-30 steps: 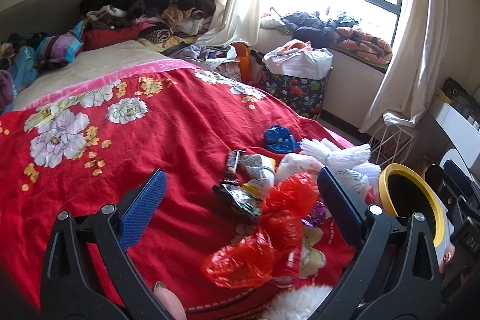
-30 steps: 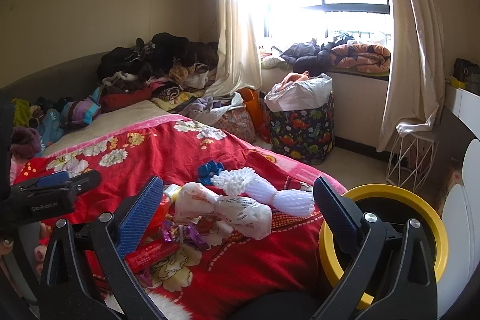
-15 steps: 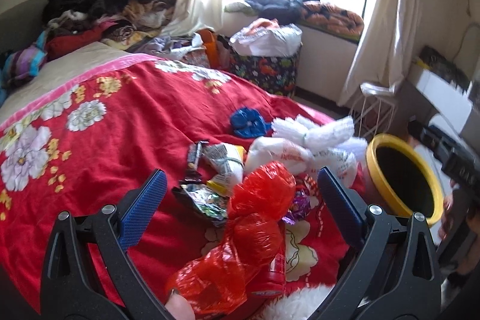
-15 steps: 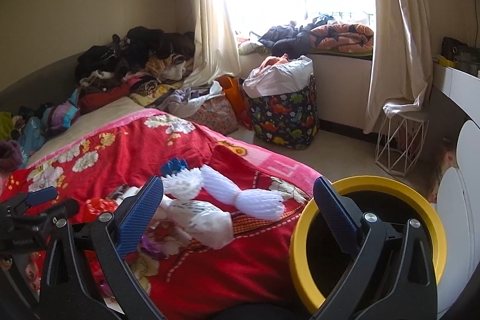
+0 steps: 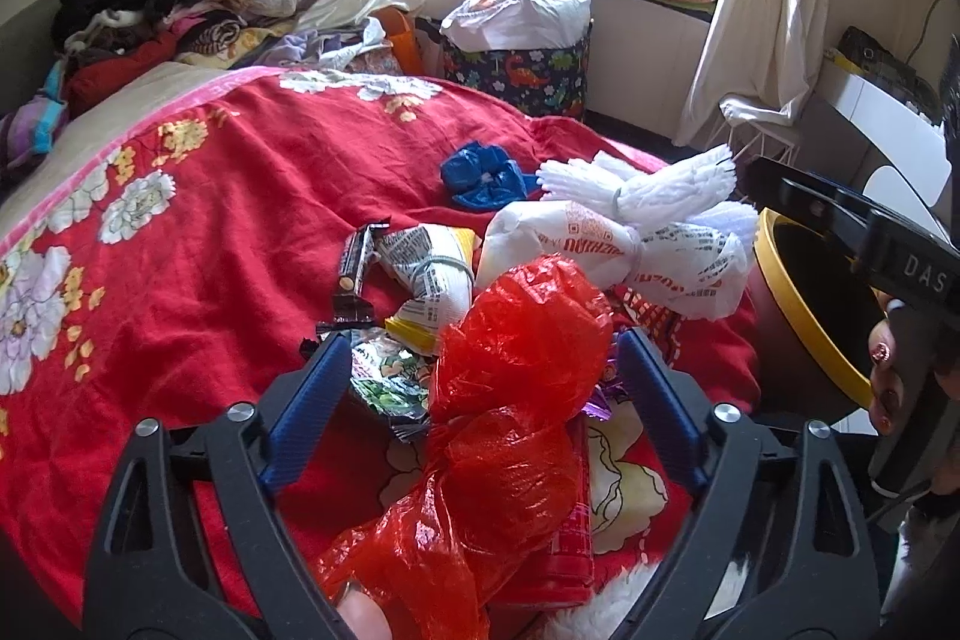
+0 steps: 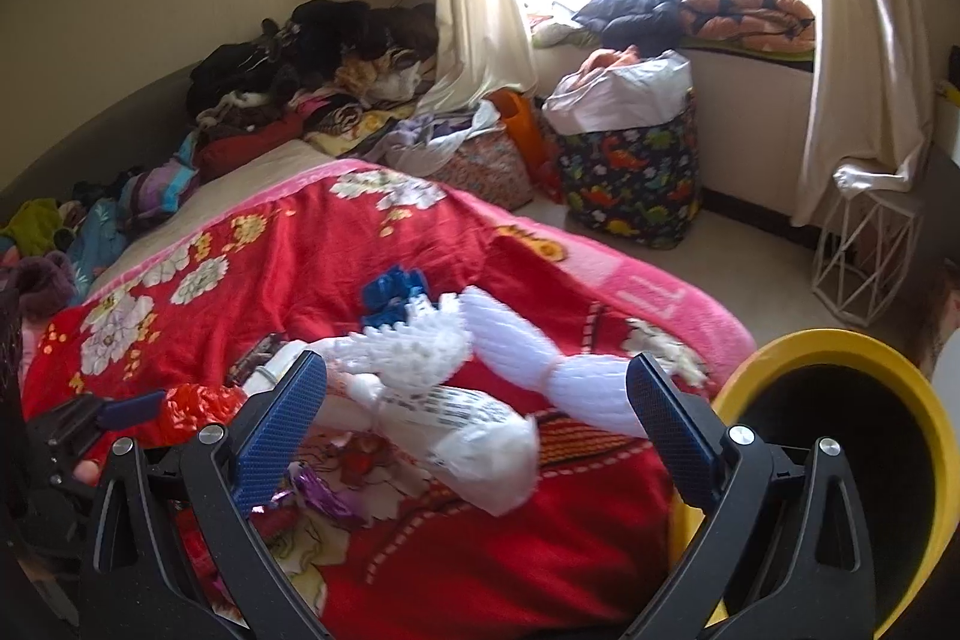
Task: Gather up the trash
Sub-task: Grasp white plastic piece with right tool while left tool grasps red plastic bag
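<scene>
A pile of trash lies on the red floral blanket [image 5: 198, 250]: a red plastic bag [image 5: 510, 400], a white printed bag [image 5: 606, 250], white foam netting [image 5: 648, 184], a blue scrap [image 5: 480, 172] and snack wrappers [image 5: 426, 274]. My left gripper [image 5: 483, 394] is open, its jaws on either side of the red bag. My right gripper [image 6: 477, 415] is open above the white bag [image 6: 474, 436] and netting [image 6: 516, 346]. A yellow-rimmed black bin [image 6: 840, 436] stands at the bed's right edge; it also shows in the left wrist view [image 5: 804, 316].
Clothes are heaped at the bed's far end [image 6: 312, 64]. A dinosaur-print hamper [image 6: 630, 160] and a white wire stool [image 6: 864, 256] stand on the floor under the window. A white desk [image 5: 882, 124] is on the right.
Both grippers have moved forward and down toward the trash pile. The red bag now sits between the left jaws. The right view has swung left, with the bin shifted right.
</scene>
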Action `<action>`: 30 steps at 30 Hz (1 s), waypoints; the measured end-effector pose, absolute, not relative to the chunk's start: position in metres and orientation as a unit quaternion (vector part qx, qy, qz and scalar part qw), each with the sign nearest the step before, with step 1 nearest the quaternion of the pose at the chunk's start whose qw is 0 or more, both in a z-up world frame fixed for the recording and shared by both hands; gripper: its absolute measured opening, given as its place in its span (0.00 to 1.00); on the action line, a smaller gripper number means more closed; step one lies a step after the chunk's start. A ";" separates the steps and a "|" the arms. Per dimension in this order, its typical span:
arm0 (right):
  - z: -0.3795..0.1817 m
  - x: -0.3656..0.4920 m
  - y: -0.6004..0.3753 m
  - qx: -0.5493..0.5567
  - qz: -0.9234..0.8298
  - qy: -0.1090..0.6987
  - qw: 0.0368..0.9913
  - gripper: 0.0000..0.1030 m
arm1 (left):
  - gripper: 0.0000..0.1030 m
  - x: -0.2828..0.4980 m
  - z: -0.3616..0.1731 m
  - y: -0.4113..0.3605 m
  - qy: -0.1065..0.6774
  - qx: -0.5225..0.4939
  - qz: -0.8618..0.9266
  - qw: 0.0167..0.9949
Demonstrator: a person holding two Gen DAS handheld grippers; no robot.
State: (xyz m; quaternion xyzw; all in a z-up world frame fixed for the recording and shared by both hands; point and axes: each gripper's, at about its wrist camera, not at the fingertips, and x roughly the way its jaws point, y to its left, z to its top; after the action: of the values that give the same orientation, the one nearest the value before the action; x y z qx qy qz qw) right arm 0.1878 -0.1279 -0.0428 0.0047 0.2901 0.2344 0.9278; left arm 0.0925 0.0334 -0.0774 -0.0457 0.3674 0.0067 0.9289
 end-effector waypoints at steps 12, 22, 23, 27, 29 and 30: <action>-0.054 0.214 -0.104 0.001 0.260 0.320 0.911 0.44 | 0.36 0.097 -0.085 0.034 0.385 -0.063 -0.009 0.921; -0.032 0.195 -0.119 0.032 0.282 0.266 0.921 0.14 | 0.30 0.084 -0.053 0.044 0.332 -0.103 -0.019 0.937; -0.028 0.193 -0.121 0.039 0.284 0.261 0.922 0.14 | 0.30 0.083 -0.048 0.045 0.325 -0.107 -0.020 0.939; -0.012 0.183 -0.135 0.061 0.286 0.242 0.925 0.14 | 0.30 0.081 -0.033 0.048 0.307 -0.121 -0.027 0.943; -0.006 0.177 -0.142 0.068 0.284 0.236 0.927 0.14 | 0.30 0.080 -0.028 0.046 0.302 -0.122 -0.029 0.945; -0.003 0.173 -0.147 0.072 0.284 0.233 0.927 0.14 | 0.30 0.079 -0.026 0.045 0.299 -0.122 -0.030 0.946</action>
State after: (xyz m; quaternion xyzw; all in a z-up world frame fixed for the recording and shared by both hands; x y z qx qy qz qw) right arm 0.1734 -0.1470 -0.0034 0.0719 0.2330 0.2835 0.9275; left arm 0.0792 0.0451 -0.0262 -0.1224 0.2993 -0.0302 0.9458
